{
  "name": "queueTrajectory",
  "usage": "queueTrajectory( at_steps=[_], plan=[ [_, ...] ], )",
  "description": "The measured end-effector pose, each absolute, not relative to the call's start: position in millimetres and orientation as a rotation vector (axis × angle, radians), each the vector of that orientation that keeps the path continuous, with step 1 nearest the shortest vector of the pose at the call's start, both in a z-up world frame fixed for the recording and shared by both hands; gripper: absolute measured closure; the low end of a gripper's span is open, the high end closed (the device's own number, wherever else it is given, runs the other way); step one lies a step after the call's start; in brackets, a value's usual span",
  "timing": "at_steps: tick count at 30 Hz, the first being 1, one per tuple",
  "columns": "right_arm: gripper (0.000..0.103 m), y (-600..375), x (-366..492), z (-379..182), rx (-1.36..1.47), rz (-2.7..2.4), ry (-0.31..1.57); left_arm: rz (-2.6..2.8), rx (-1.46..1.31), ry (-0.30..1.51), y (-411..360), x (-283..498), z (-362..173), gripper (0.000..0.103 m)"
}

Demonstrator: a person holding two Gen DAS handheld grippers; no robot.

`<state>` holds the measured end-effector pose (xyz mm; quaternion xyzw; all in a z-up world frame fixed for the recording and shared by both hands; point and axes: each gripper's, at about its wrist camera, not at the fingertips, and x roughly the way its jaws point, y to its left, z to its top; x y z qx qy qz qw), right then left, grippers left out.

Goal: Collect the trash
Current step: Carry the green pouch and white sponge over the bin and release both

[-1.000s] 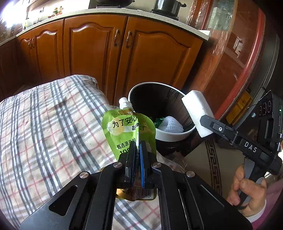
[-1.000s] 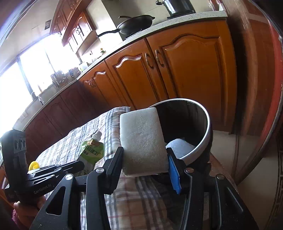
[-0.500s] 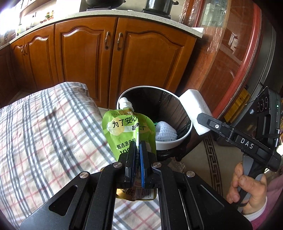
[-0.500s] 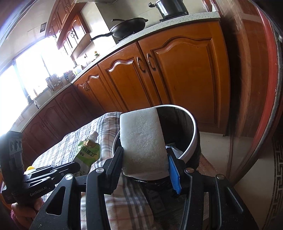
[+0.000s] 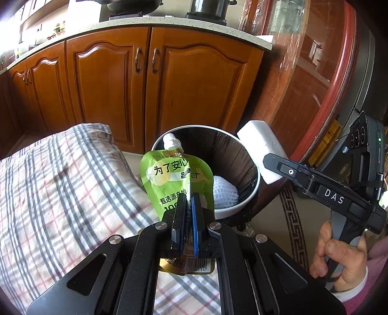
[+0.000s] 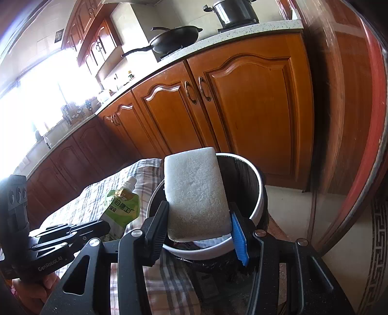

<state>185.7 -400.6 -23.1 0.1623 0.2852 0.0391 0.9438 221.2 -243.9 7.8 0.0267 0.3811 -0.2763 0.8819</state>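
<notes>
A green spouted drink pouch (image 5: 174, 179) hangs upright in my left gripper (image 5: 188, 201), which is shut on its lower half, just at the near rim of the round bin (image 5: 254, 169). The same pouch (image 6: 122, 213) shows at the left of the right wrist view, held by the left gripper (image 6: 104, 226). My right gripper (image 6: 200, 215) is shut on a white foam block (image 6: 196, 196), held over the near side of the bin (image 6: 259, 193). In the left wrist view this block (image 5: 262, 147) sits above the bin's right rim. White foam netting (image 5: 224, 191) lies inside the bin.
A plaid cloth (image 5: 60, 193) covers the table left of the bin. Wooden cabinets (image 5: 145, 84) stand behind, with a wok (image 6: 177, 38) and a pot (image 6: 232, 12) on the counter. A red-framed door (image 5: 339, 84) is at the right. A hand (image 5: 339, 254) grips the right handle.
Both grippers have drifted toward the bin with their loads. The bin now sits closer and more centred behind the pouch, and the foam block covers more of the bin's opening.
</notes>
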Motion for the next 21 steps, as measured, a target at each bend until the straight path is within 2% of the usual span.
queueTrajectory(
  at_steps=[21],
  plan=[
    [0.054,-406,214,-28,0.282,0.079,0.631,-0.578,0.096,0.793,-274,245,3,0.100]
  ],
)
